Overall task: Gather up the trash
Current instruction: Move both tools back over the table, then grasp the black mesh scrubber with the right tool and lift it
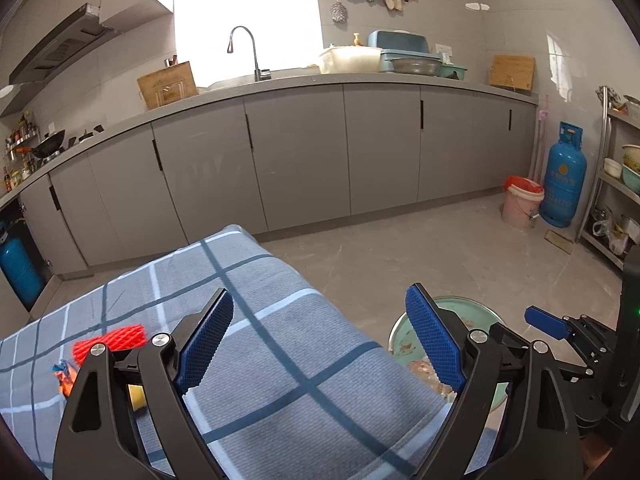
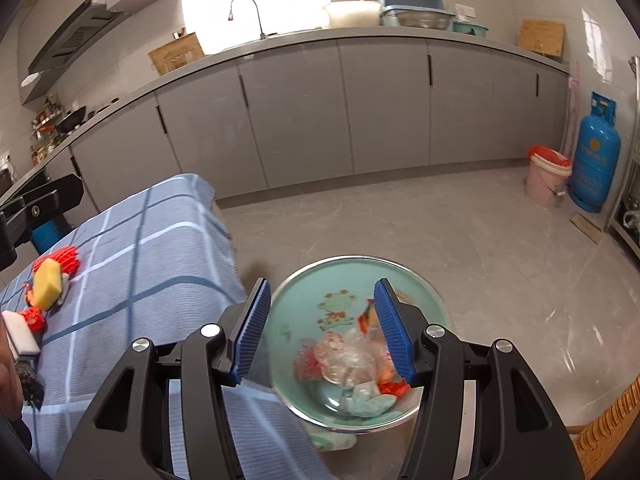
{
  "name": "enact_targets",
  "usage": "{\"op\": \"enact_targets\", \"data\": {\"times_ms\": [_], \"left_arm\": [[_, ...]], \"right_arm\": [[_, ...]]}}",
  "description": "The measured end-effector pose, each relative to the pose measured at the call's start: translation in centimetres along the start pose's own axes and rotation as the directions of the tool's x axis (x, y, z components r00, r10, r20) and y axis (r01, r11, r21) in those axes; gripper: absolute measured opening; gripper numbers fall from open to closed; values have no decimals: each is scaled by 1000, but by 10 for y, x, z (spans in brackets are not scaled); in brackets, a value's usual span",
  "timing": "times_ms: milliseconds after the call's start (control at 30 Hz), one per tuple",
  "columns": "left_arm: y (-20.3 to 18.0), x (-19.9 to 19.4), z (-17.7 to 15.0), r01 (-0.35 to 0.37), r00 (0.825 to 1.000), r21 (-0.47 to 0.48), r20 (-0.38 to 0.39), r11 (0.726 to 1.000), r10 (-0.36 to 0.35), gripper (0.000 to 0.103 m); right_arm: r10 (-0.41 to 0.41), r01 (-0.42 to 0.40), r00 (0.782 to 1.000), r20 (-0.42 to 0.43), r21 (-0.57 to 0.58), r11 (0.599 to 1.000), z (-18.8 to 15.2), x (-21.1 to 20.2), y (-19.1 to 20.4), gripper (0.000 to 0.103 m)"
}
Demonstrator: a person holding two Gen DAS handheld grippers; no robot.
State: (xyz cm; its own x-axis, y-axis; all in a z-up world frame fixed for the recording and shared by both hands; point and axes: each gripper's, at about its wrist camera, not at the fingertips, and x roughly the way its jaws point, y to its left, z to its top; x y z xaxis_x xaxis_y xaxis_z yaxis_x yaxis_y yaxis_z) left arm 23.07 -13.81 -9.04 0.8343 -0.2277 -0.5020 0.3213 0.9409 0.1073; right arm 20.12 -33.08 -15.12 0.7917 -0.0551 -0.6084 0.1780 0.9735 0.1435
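**Spotter:** Trash status? Where is it?

**Me:** Trash (image 2: 352,364) is in two lots. One heap of wrappers and crumpled film sits in the green basin (image 2: 304,292) on the floor, right under and between my right gripper (image 2: 324,332) fingers. The rest is on the checked cloth (image 2: 160,248) over the worktop, well off to the left of those fingers: a yellow sponge (image 2: 48,288) on red foam netting (image 2: 66,258), more red scraps and a white block (image 2: 20,334) nearer me.

**Spotter:** Holding anything?

**Me:** No. Right fingers stand apart with nothing pressed between the pads; the heap just shows through the gap. Left gripper (image 1: 320,344) is spread wide over bare cloth, also empty. I judge a piece has gone into the basin and I'm between drop and next pick.

**Spotter:** Next move?

**Me:** Swing a gripper back left over the cloth, come down on the netting or the sponge, and close on it without bunching the cloth.

**Spotter:** Do the cameras differ?

**Me:** Right wrist shows the basin's contents and the sponge whole. Left wrist shows only the basin's rim behind its right finger, the netting (image 1: 110,340) beside its left finger, and a scrap that might be an orange wrapper (image 1: 64,376), half hidden. It alone shows the right gripper from outside.
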Motion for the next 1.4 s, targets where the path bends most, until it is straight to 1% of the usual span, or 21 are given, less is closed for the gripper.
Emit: {"op": "enact_targets", "data": {"times_ms": [167, 267, 333, 400, 533, 667, 767, 867, 1000, 1067, 1200, 1400], "left_arm": [[20, -19, -8, -37, 999, -19, 8, 999, 37, 87], [39, -30, -13, -65, 998, -40, 10, 997, 66, 87], [53, -40, -17, -93, 995, -49, 14, 994, 94, 91], [65, -48, -22, -118, 993, -52, 17, 992, 119, 92], [95, -66, -36, -185, 982, -63, 10, 981, 186, 92], [135, -84, -59, -265, 964, -96, -28, 959, 263, 92], [160, -92, -74, -315, 949, -120, -61, 942, 309, 93], [187, -102, -92, -370, 928, -148, -101, 917, 358, 93], [206, -111, -114, -410, 910, -166, -147, 897, 388, 93], [212, -115, -125, -421, 903, -178, -176, 889, 392, 93], [223, -123, -141, -438, 893, -193, -209, 878, 399, 93], [235, -133, -152, -457, 883, -217, -225, 863, 411, 93]], "right_arm": [[38, -38, 999, 2, -37, 999, 0, -8, 29, 57], [65, -64, 998, 0, -64, 996, -3, -13, 49, 58], [78, -78, 997, 0, -79, 994, -6, -16, 60, 58], [99, -99, 995, -3, -92, 991, -8, -20, 74, 58], [141, -141, 990, -12, -127, 982, -14, -26, 102, 59], [189, -190, 982, -26, -166, 968, -23, -32, 131, 61], [230, -233, 972, -40, -206, 950, -32, -37, 157, 66], [264, -269, 963, -54, -236, 934, -38, -42, 178, 66], [317, -327, 945, -81, -274, 904, -48, -51, 205, 67], [344, -357, 934, -95, -288, 889, -53, -54, 216, 72], [404, -427, 904, -140, -330, 842, -67, -60, 240, 72], [413, -462, 887, -208, -372, 805, -84, -51, 262, 72]]}}
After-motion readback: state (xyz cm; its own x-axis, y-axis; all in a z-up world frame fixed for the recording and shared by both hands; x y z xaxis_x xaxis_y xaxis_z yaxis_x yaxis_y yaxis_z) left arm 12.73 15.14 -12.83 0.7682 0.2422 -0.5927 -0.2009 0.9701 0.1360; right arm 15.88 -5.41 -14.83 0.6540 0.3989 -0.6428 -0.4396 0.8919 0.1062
